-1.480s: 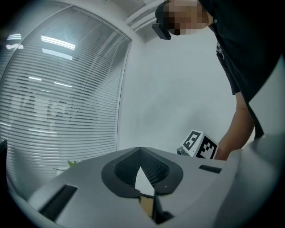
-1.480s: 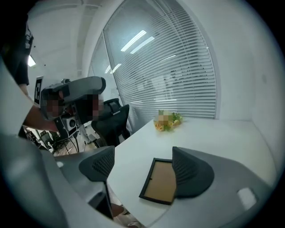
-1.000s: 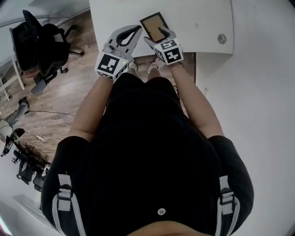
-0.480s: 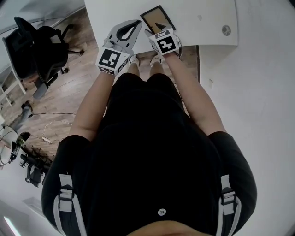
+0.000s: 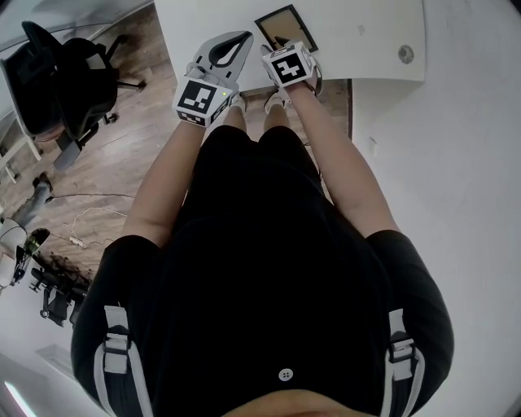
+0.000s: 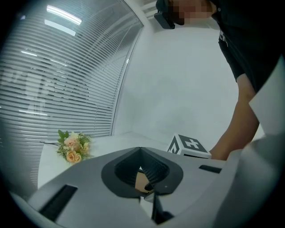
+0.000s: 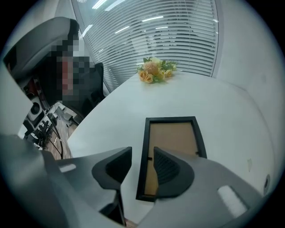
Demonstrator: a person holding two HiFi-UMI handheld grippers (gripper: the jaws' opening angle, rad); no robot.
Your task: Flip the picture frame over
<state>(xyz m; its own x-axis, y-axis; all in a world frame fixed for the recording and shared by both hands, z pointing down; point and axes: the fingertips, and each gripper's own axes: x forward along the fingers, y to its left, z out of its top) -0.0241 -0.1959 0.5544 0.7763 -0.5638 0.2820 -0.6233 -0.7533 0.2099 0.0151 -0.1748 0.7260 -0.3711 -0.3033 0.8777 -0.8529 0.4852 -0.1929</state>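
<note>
The picture frame lies flat near the front edge of the white table; its brown backing faces up inside a black rim. My right gripper points steeply down over the frame's near left corner. Its jaws have just been closing, with the left rail between them. A strip of table still shows beside the rail, so the pads are not pressing. My left gripper hovers just left of the frame, tips together with nothing between them. Part of the frame shows through its loop.
A small bunch of flowers sits at the table's far end, also seen in the left gripper view. A round cable grommet is set in the table to the right. A black office chair stands on the wooden floor to the left.
Both grippers have sunk toward the table. The right gripper has tipped further downward over the frame's near corner, and its jaws have narrowed around the left rail.
</note>
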